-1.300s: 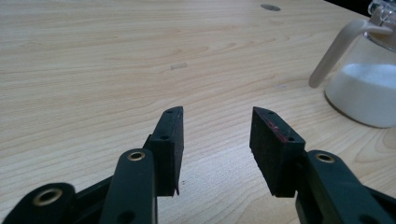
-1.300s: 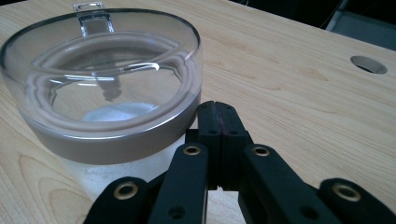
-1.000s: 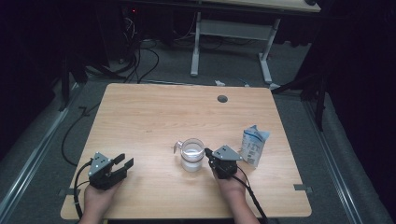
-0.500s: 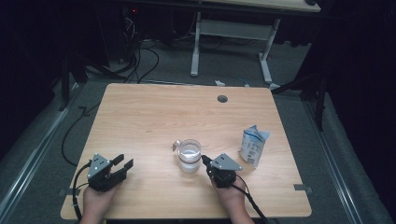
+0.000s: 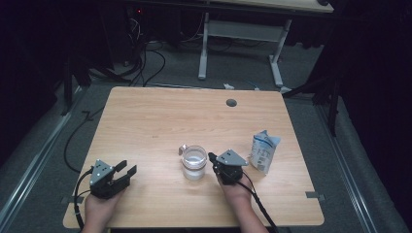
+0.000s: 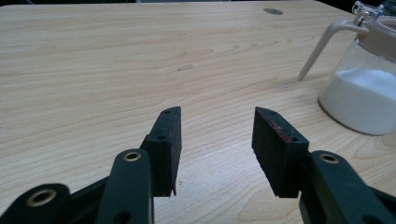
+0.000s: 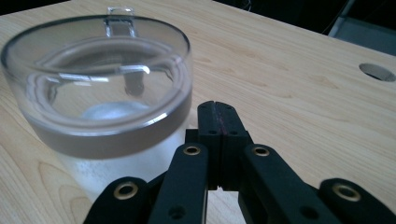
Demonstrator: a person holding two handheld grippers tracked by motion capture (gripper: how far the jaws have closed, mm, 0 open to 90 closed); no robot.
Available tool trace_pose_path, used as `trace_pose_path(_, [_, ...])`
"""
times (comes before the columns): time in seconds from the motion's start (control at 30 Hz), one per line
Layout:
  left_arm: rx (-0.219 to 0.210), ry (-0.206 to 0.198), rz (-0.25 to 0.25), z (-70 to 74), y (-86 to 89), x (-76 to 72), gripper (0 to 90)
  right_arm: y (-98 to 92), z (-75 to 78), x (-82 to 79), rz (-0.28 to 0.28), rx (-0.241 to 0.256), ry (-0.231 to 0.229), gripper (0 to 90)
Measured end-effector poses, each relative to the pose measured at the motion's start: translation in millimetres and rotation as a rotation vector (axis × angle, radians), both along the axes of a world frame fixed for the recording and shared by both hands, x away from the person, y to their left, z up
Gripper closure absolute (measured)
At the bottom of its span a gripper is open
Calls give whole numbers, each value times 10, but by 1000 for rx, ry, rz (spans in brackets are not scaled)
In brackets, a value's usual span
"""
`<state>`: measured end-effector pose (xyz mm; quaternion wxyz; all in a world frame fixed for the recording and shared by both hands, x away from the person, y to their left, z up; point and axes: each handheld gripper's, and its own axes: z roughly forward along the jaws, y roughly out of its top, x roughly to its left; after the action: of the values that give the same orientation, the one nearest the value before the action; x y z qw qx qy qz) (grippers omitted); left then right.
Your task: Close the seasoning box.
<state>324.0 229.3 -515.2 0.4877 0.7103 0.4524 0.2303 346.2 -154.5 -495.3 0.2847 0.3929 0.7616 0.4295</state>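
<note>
A clear glass jar (image 5: 194, 162) with a hinged lid and white powder inside stands near the table's front middle; it also looms at the left of the right gripper view (image 7: 98, 93) and at the right edge of the left gripper view (image 6: 364, 79). My right gripper (image 5: 212, 157) is shut with nothing between its pads, its tips (image 7: 217, 112) just right of the jar's wall. My left gripper (image 5: 126, 169) rests open at the front left, jaws (image 6: 217, 140) spread over bare wood. A white and blue pouch (image 5: 264, 151) stands upright right of the right gripper.
The wooden table (image 5: 160, 116) has a round cable hole (image 5: 231, 102) near its far edge. Cables trail from both grippers over the front edge. Beyond the table stand a desk frame (image 5: 240, 43) and floor cables.
My right gripper has moved left, from beside the pouch toward the jar, and now sits close to the jar's right side. The left gripper has stayed where it was.
</note>
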Motion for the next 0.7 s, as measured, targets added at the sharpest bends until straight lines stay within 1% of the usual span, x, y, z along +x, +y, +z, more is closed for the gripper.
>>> trace_pose_path(0.07, [-5,2,7,-4,18,2,527,42,9,-17,6,-4,-2,900])
trace_pose_path(0.1, [-6,5,10,-6,26,3,527,54,16,-32,2,-17,-10,900])
trace_pose_path(0.17, [-9,5,10,-7,33,8,527,43,26,-61,12,-3,-7,900])
trace_pose_path(0.27, [-7,4,10,-5,25,10,529,50,35,-120,9,-5,-14,900])
trace_pose_path(0.37, [2,-2,1,1,5,1,527,58,47,-189,21,-1,-17,900])
trace_pose_path(0.57, [6,6,-6,-13,-21,11,527,120,31,-309,56,15,-22,900])
trace_pose_path(0.63, [7,7,-4,-15,-23,11,527,133,24,-309,67,8,-20,900])
trace_pose_path(0.7, [6,7,-4,-12,-20,7,527,125,11,-261,58,14,-15,899])
